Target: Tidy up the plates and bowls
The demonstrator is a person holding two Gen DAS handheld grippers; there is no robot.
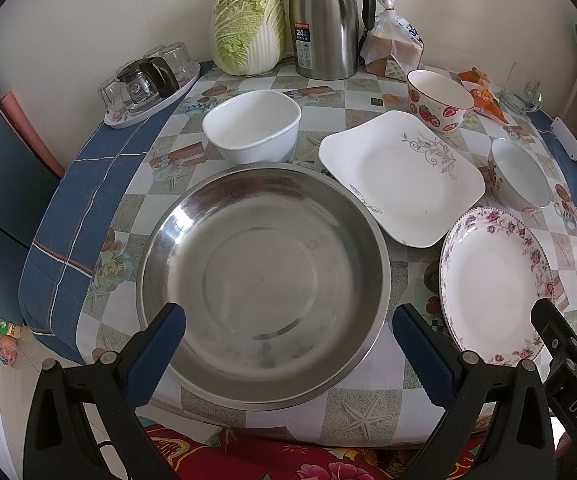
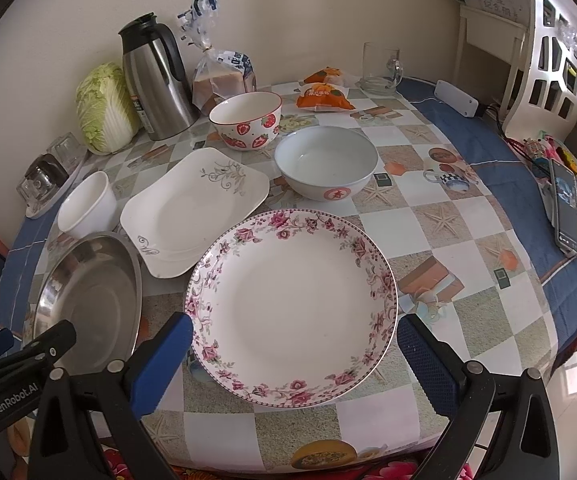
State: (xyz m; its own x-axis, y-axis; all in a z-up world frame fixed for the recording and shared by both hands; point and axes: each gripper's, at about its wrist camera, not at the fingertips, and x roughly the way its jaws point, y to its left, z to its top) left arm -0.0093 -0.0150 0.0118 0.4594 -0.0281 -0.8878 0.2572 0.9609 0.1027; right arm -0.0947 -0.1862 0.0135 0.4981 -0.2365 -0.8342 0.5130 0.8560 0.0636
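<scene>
Nothing stacked yet; all sorting left to do, by the look of it. Left gripper wide open, holding nothing, low in frame over the empty steel basin at centre. Right gripper also spread wide, empty, framing the floral plate. Upper left of that view: square plate, white bowl, strawberry bowl; pale bowl above centre. All empty, standing apart.

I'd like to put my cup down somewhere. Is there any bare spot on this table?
Best patch: bare tablecloth right of the floral plate and pale bowl, out to the phone. A narrow strip also lies along the near edge, before the steel basin. The back is crowded: cabbage, thermos, bread, strawberry bowl, square plate.
</scene>
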